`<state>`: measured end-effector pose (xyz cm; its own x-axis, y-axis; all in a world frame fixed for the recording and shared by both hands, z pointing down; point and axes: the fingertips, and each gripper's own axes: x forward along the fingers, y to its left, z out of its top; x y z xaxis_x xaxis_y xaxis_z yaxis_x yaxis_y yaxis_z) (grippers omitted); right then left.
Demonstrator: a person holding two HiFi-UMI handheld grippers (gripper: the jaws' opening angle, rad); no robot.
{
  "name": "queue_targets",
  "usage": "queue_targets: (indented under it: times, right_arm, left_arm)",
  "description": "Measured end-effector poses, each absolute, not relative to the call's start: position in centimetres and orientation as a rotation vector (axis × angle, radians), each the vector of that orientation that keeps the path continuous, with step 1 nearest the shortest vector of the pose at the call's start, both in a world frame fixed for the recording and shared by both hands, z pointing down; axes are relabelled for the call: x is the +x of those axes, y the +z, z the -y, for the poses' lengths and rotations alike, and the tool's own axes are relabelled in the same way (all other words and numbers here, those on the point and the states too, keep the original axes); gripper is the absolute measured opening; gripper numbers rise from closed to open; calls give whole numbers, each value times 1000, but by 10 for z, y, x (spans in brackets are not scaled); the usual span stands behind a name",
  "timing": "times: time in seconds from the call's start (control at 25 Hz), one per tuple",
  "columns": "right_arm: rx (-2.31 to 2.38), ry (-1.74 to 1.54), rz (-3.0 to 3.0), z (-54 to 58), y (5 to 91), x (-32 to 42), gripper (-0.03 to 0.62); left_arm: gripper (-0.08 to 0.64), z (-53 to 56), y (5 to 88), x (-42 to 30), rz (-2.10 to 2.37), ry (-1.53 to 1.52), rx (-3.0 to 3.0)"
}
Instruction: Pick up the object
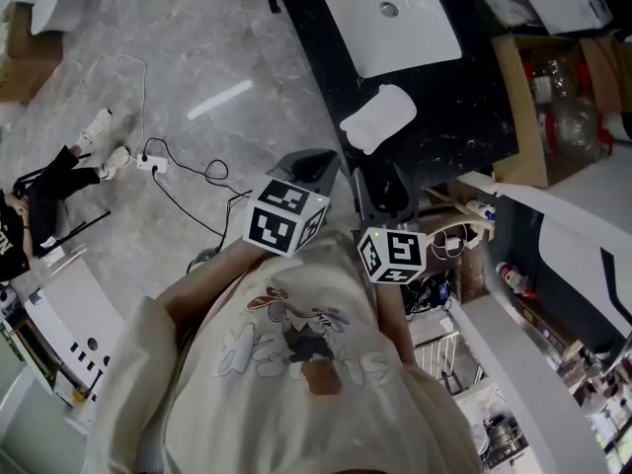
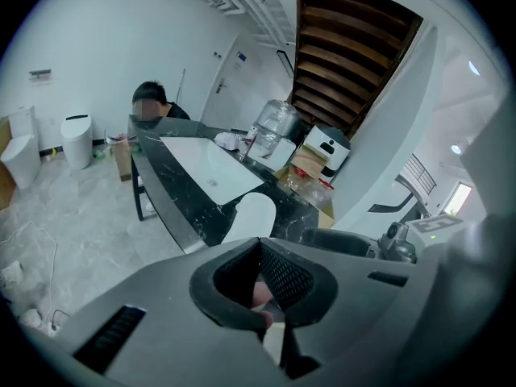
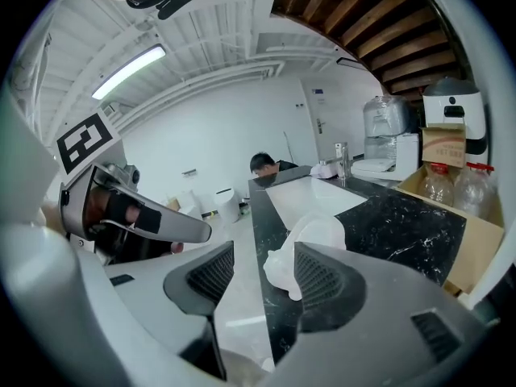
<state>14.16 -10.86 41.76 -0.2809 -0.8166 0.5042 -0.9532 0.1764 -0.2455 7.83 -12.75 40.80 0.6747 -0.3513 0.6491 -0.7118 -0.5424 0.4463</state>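
The object, a white, soft-looking rounded lump [image 1: 378, 118], lies on the near end of the black marble counter [image 1: 464, 117]. In the right gripper view this white object [image 3: 318, 232] shows just beyond the jaws, partly behind the right pad. My right gripper [image 3: 260, 256] is open, its pads touch nothing, and it hovers short of the counter edge [image 1: 380, 191]. My left gripper [image 1: 314, 166] is beside it over the floor. Its jaws meet at the tips [image 2: 260, 244] and hold nothing, and the white object [image 2: 251, 214] lies ahead of them.
A white basin [image 1: 395, 18] is set into the counter beyond the object. A cardboard box [image 1: 558, 97] with water bottles stands to the counter's right. Cables [image 1: 168, 166] trail over the grey floor at left. A person [image 3: 262, 164] sits at the counter's far end.
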Motion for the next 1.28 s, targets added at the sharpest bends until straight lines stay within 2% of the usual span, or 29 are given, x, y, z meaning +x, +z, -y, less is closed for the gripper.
queue_targets:
  times: [1.28]
  right_arm:
    - [1039,619,2329,159,466,130,239]
  left_arm:
    - [14,156,462,65,1116,452,1886]
